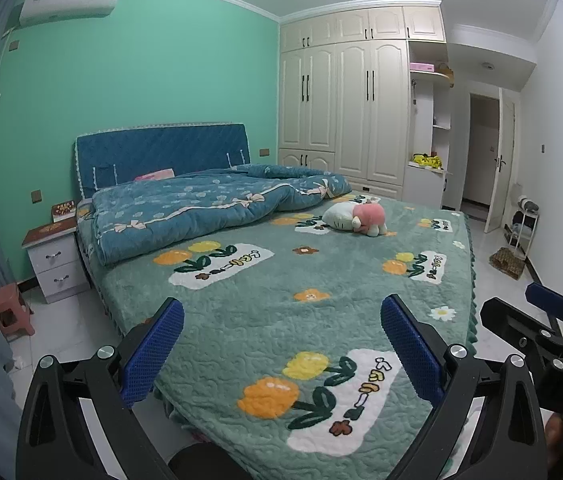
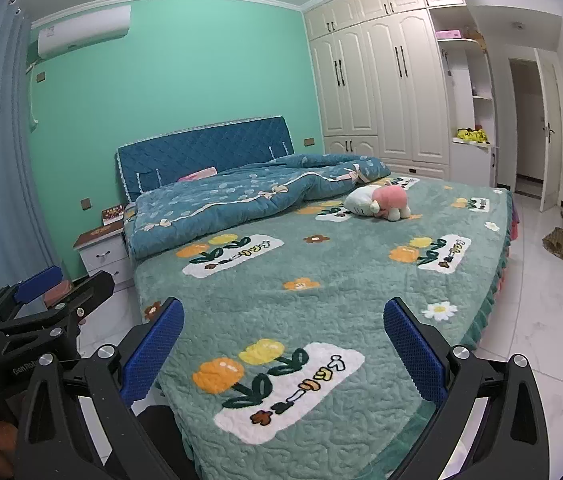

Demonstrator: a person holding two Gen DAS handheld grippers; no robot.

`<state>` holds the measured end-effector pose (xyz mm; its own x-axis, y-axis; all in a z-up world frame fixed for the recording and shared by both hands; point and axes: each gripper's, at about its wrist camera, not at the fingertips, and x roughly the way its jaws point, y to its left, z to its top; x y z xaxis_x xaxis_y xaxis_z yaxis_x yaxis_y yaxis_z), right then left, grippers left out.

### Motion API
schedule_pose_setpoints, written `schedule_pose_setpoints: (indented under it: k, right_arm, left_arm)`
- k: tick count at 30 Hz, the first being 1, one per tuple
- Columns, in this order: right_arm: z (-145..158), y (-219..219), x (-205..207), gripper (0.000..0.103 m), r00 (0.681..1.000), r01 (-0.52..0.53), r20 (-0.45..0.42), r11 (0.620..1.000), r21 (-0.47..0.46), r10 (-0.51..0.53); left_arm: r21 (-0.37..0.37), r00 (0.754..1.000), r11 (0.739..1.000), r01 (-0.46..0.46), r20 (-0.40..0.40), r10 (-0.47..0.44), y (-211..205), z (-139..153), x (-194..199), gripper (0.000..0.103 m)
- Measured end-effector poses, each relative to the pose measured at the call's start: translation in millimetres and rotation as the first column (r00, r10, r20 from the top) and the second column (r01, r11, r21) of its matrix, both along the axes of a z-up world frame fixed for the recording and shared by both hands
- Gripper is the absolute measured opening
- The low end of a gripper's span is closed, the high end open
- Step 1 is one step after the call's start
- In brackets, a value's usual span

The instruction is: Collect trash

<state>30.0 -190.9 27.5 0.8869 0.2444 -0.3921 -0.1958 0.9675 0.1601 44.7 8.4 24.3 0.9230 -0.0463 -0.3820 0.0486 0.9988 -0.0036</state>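
My left gripper [image 1: 281, 302] is open and holds nothing, its blue pads hovering over the foot corner of the bed's green quilted cover [image 1: 265, 312]. My right gripper [image 2: 283, 304] is open too, empty above the same corner. Each one shows in the other's view: the right gripper [image 1: 517, 302] at the right edge, the left gripper [image 2: 67, 284] at the left edge. A small pale scrap [image 1: 17, 362] lies on the floor by the curtain; I cannot tell what it is. No other trash is plainly visible.
On the bed lie a blue duvet [image 1: 209, 204] and a pink-and-white plush toy [image 1: 357, 216]. A white nightstand [image 1: 55, 264] and a red stool [image 1: 9, 312] stand on the left. On the right are a woven basket [image 2: 561, 245], a small rack and an open door.
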Motion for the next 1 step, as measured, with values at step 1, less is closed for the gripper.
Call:
schedule_pose_setpoints:
  k: [1]
  right_arm:
    - [-0.9,0.1,0.1,0.098,1.000,0.000,-0.001,1.000,0.001,0.000]
  left_arm:
    - [0.001,1.000,1.000,0.002,-0.002,-0.002,0.3,0.0,0.6,0.097]
